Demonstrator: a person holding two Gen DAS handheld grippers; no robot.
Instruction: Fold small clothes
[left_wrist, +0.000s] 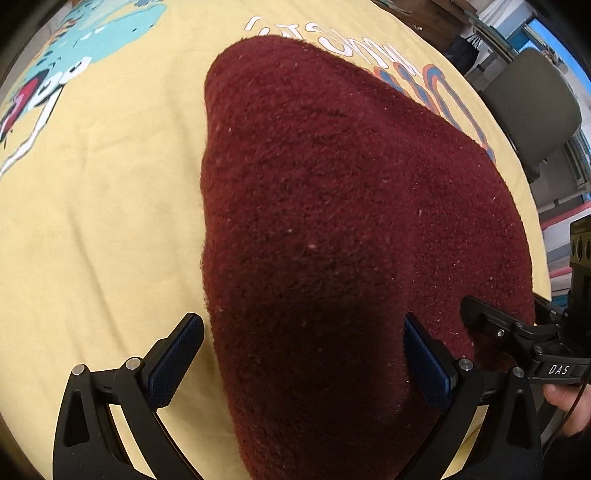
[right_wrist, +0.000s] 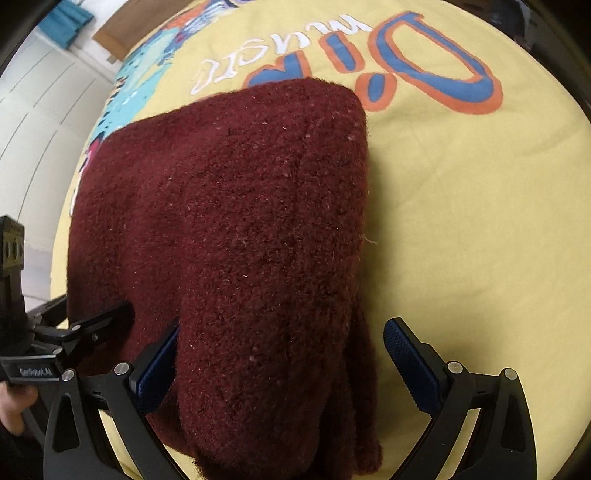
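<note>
Maroon knitted garment lying folded on yellow printed cloth over the worktop. Left gripper wide open, astride the near left edge, nothing pinched. Right gripper likewise wide open, straddling the near right edge, nothing held. Advised: close on every layer at the hem, lift both together. Fuzzy, thick, pilled wool; rounded corners

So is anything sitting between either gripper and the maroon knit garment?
Nothing visible. The left gripper and right gripper both hang open directly over the maroon knit garment, which lies on the yellow printed cloth.
</note>
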